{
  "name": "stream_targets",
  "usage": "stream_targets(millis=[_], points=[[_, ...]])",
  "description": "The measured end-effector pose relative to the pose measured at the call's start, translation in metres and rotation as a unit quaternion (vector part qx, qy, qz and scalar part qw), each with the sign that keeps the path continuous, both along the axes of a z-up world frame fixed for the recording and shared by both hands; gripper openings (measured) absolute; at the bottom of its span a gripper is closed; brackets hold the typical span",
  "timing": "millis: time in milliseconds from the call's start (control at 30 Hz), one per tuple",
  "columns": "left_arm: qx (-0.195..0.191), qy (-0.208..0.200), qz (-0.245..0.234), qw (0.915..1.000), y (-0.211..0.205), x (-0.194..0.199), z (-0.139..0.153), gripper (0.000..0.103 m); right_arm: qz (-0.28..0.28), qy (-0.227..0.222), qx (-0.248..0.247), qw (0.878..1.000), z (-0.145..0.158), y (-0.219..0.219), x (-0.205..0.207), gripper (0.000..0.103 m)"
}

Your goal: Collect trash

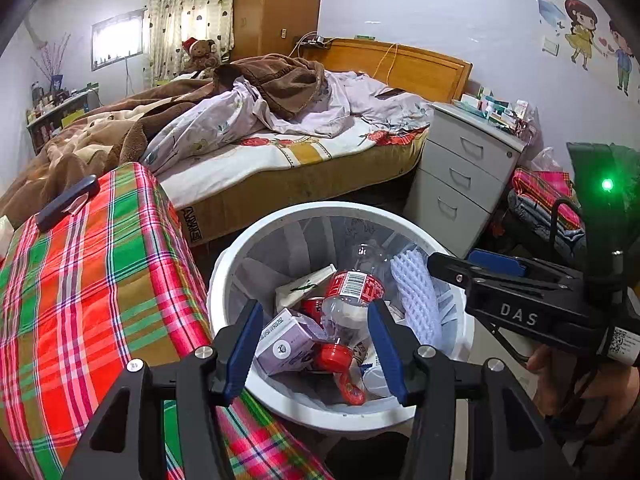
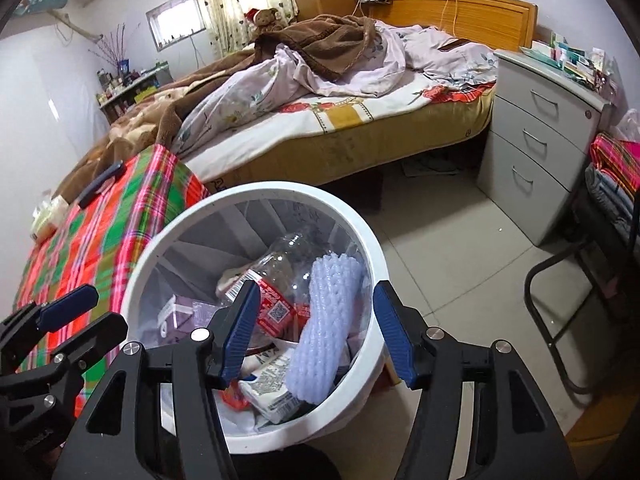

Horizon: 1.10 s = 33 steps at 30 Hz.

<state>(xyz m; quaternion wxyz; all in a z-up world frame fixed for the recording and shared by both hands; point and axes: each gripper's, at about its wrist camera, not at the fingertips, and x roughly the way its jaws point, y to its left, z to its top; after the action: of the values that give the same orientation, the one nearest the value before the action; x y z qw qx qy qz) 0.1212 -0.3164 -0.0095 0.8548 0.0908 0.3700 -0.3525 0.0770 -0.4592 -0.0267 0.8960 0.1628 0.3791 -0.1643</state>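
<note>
A white trash bin [image 1: 224, 280] [image 2: 352, 216] stands on the floor by the bed. Inside lie a clear plastic bottle with a red label [image 1: 354, 286] [image 2: 280, 264], a white foam net sleeve [image 1: 416, 296] [image 2: 324, 324], a purple carton [image 1: 286, 340] and other packaging. My left gripper [image 1: 316, 344] is open and empty just above the bin's near rim. My right gripper [image 2: 316, 328] is open and empty above the bin; it also shows in the left wrist view [image 1: 448, 264] over the bin's right rim. The left gripper shows in the right wrist view [image 2: 76, 312] at the lower left.
A plaid cloth surface [image 1: 80, 300] with a dark flat object [image 1: 66, 202] sits left of the bin. An unmade bed [image 1: 280, 140] is behind. A grey drawer unit [image 1: 460, 176] stands right, and a black-framed chair [image 2: 560, 300] with folded cloth. Tiled floor [image 2: 460, 260] lies right of the bin.
</note>
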Motion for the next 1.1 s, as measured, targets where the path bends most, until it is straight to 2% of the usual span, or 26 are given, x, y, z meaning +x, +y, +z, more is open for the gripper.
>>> stream_targets(millis=[233, 400, 533, 700, 900, 1000, 1100], points=[[-0.010, -0.010, 0.012, 0.9998, 0.015, -0.013, 0.007, 0.054, 0.006, -0.031, 0.003, 0.999, 0.009, 0.015, -0.015, 0.060], [-0.004, -0.032, 0.042, 0.9986, 0.033, -0.029, 0.012, 0.054, 0.018, -0.054, -0.024, 0.998, 0.015, 0.037, -0.031, 0.060], [-0.019, -0.048, 0.061, 0.9968, 0.054, -0.044, 0.019, 0.054, 0.025, -0.071, -0.032, 0.997, 0.018, 0.053, -0.043, 0.060], [-0.003, -0.089, 0.095, 0.9915, 0.080, -0.069, 0.025, 0.054, 0.040, -0.103, -0.042, 0.993, 0.023, 0.072, -0.057, 0.060], [-0.009, -0.094, 0.121, 0.9881, 0.112, -0.089, 0.027, 0.054, 0.065, -0.137, -0.061, 0.987, 0.028, 0.099, -0.067, 0.060], [0.002, -0.107, 0.149, 0.9830, 0.127, -0.098, 0.027, 0.054, 0.084, -0.145, -0.070, 0.983, 0.028, 0.113, -0.069, 0.060], [-0.006, -0.108, 0.185, 0.9768, 0.147, -0.104, 0.026, 0.054, 0.099, -0.148, -0.073, 0.981, 0.027, 0.123, -0.067, 0.060]])
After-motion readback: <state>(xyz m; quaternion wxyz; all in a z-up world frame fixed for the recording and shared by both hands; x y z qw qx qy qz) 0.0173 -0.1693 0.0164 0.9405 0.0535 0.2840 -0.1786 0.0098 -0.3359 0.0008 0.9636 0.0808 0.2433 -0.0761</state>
